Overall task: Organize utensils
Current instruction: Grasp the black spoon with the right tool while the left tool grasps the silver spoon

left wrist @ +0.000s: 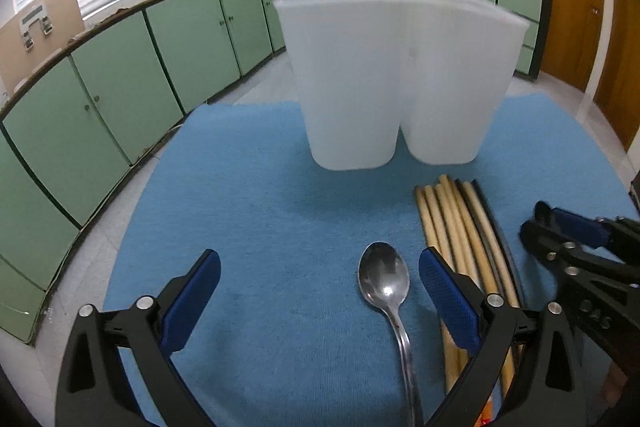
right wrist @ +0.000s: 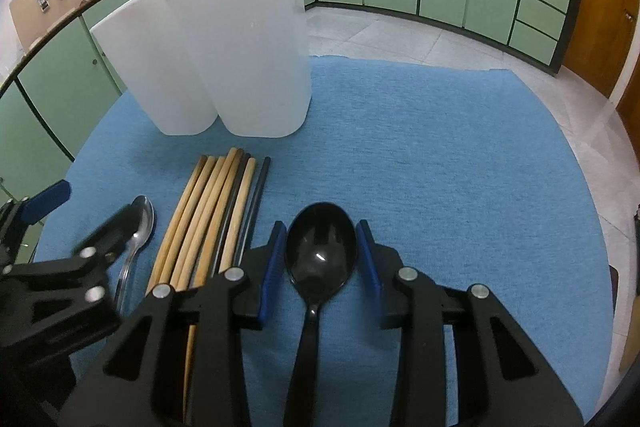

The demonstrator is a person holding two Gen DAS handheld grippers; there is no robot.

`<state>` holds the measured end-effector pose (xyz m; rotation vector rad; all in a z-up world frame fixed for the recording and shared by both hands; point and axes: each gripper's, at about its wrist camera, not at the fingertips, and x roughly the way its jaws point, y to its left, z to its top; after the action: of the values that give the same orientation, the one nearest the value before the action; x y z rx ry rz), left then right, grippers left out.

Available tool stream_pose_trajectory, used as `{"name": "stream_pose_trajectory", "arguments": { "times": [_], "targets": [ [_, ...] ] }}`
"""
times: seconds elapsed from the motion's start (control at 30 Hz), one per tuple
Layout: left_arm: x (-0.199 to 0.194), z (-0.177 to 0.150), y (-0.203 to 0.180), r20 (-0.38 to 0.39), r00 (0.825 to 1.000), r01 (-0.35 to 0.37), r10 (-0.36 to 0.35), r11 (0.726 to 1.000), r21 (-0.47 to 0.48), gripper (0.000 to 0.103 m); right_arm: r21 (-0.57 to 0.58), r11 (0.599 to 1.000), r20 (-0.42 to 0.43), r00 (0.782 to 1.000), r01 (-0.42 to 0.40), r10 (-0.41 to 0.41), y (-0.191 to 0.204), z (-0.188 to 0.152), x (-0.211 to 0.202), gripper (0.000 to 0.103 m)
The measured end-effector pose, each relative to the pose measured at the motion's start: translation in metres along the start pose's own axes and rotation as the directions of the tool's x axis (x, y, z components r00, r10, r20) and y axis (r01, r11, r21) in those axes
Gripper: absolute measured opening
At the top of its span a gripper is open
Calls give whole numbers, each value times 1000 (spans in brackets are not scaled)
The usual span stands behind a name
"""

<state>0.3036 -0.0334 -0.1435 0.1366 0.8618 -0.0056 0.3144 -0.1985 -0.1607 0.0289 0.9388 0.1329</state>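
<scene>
Two white translucent holders stand side by side at the far end of a blue mat; they also show in the right wrist view. A metal spoon lies between my left gripper's wide-open fingers. A bundle of wooden and black chopsticks lies just right of it, also in the right wrist view. My right gripper straddles a black plastic spoon, its pads close beside the bowl; contact is unclear. The metal spoon shows at its left.
Green kitchen cabinets curve around the room beyond the mat. A wooden door is at the right. The mat's right half is bare blue cloth. The right gripper shows in the left wrist view, the left gripper in the right wrist view.
</scene>
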Motion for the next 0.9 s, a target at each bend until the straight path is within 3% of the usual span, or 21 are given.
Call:
{"name": "stream_pose_trajectory", "arguments": {
  "times": [0.37, 0.5, 0.63, 0.7, 0.8, 0.9],
  "targets": [
    [15, 3, 2, -68, 997, 29, -28, 999, 20, 97, -16, 1000, -28, 999, -27, 26, 3, 4, 3, 35],
    [17, 9, 6, -90, 988, 125, -127, 992, -18, 71, -16, 999, -61, 998, -37, 36, -1, 13, 5, 35],
    [14, 12, 0, -86, 984, 156, -156, 988, -7, 39, -22, 999, -86, 996, -37, 35, -1, 20, 9, 34],
    [13, 12, -4, -86, 983, 161, -161, 987, 1, 29, -22, 999, -88, 995, -43, 41, -2, 23, 9, 34],
    [11, 12, -10, -77, 984, 163, -161, 987, 15, 27, -16, 998, -67, 996, -53, 52, -2, 24, 7, 34],
    [8, 7, -9, -46, 983, 175, -175, 984, 6, 27, -54, 998, 15, 999, -42, 43, 5, 21, -7, 34]
  ]
}}
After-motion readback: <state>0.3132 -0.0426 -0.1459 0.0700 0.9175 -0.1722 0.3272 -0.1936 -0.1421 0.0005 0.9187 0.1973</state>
